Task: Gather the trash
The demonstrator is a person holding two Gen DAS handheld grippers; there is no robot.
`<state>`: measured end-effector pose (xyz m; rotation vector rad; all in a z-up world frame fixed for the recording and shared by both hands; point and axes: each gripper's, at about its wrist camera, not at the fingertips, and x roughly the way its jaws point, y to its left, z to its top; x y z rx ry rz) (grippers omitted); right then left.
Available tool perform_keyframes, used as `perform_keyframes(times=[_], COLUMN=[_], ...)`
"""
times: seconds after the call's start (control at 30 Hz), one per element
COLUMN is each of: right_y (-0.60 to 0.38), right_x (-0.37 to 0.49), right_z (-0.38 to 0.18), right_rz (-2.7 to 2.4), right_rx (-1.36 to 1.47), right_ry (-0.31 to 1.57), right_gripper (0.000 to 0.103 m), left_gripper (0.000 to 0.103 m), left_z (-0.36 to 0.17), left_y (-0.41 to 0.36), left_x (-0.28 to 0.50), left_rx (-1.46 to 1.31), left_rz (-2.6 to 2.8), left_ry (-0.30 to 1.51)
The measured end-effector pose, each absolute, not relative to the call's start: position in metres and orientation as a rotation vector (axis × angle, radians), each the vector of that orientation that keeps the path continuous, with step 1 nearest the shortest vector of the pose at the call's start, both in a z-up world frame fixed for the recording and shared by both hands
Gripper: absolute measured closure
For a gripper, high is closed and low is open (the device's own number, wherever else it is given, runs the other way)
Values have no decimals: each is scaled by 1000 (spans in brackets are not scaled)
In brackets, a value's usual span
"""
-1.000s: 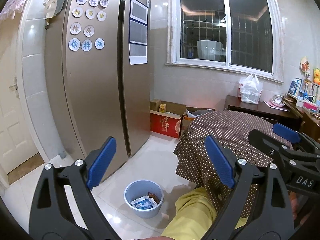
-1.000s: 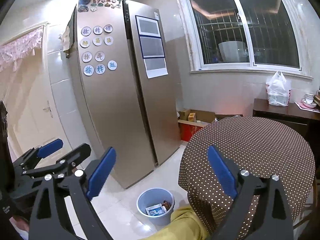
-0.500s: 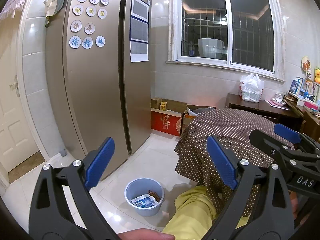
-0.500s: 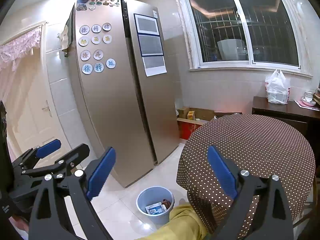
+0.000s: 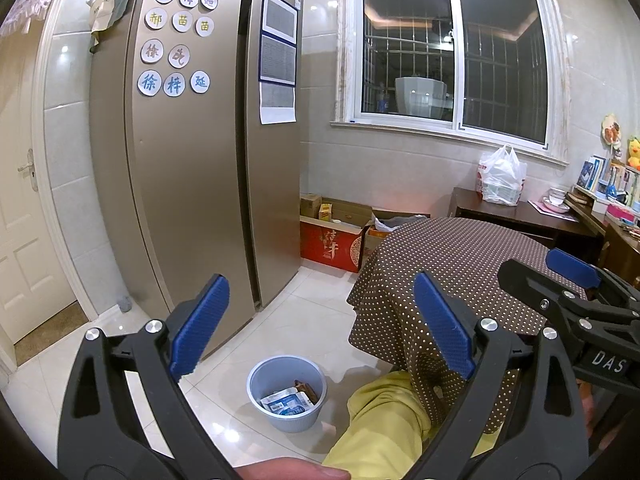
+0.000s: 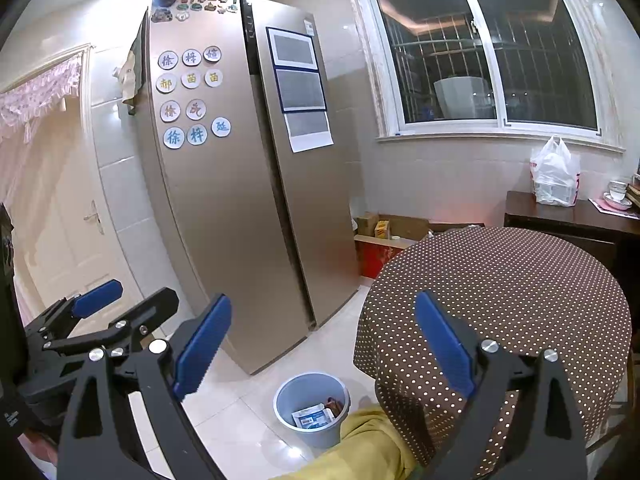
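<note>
Left hand-held gripper and right hand-held gripper, both spread wide and empty, blue ribbed pads facing. Since a second ago both views have risen slightly; nothing has been grasped. Below them on the glossy tiled floor, the round pale-blue plastic bin holds a crinkled printed wrapper, so collection appears largely done. Right: round table under brown polka-dot cloth, bare. Far left: brushed-metal refrigerator.

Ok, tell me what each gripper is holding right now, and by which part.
Nothing is held. The left gripper and the right gripper both have their jaws wide open with nothing between them. The wrappers already lie in the bin.
</note>
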<state>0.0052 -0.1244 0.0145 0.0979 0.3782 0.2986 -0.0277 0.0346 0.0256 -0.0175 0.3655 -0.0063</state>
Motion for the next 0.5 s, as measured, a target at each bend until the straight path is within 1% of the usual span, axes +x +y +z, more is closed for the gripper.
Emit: perform_keyframes(times=[0.5], right_y=[-123], right_x=[9], right_z=[15], right_rz=[297], right_rx=[106], right_ry=[387], right_gripper=[12], left_gripper=[11], left_z=[26], left_y=[35], left_x=[-27], left_rx=[-19], left_rz=[-10], left_ry=[369])
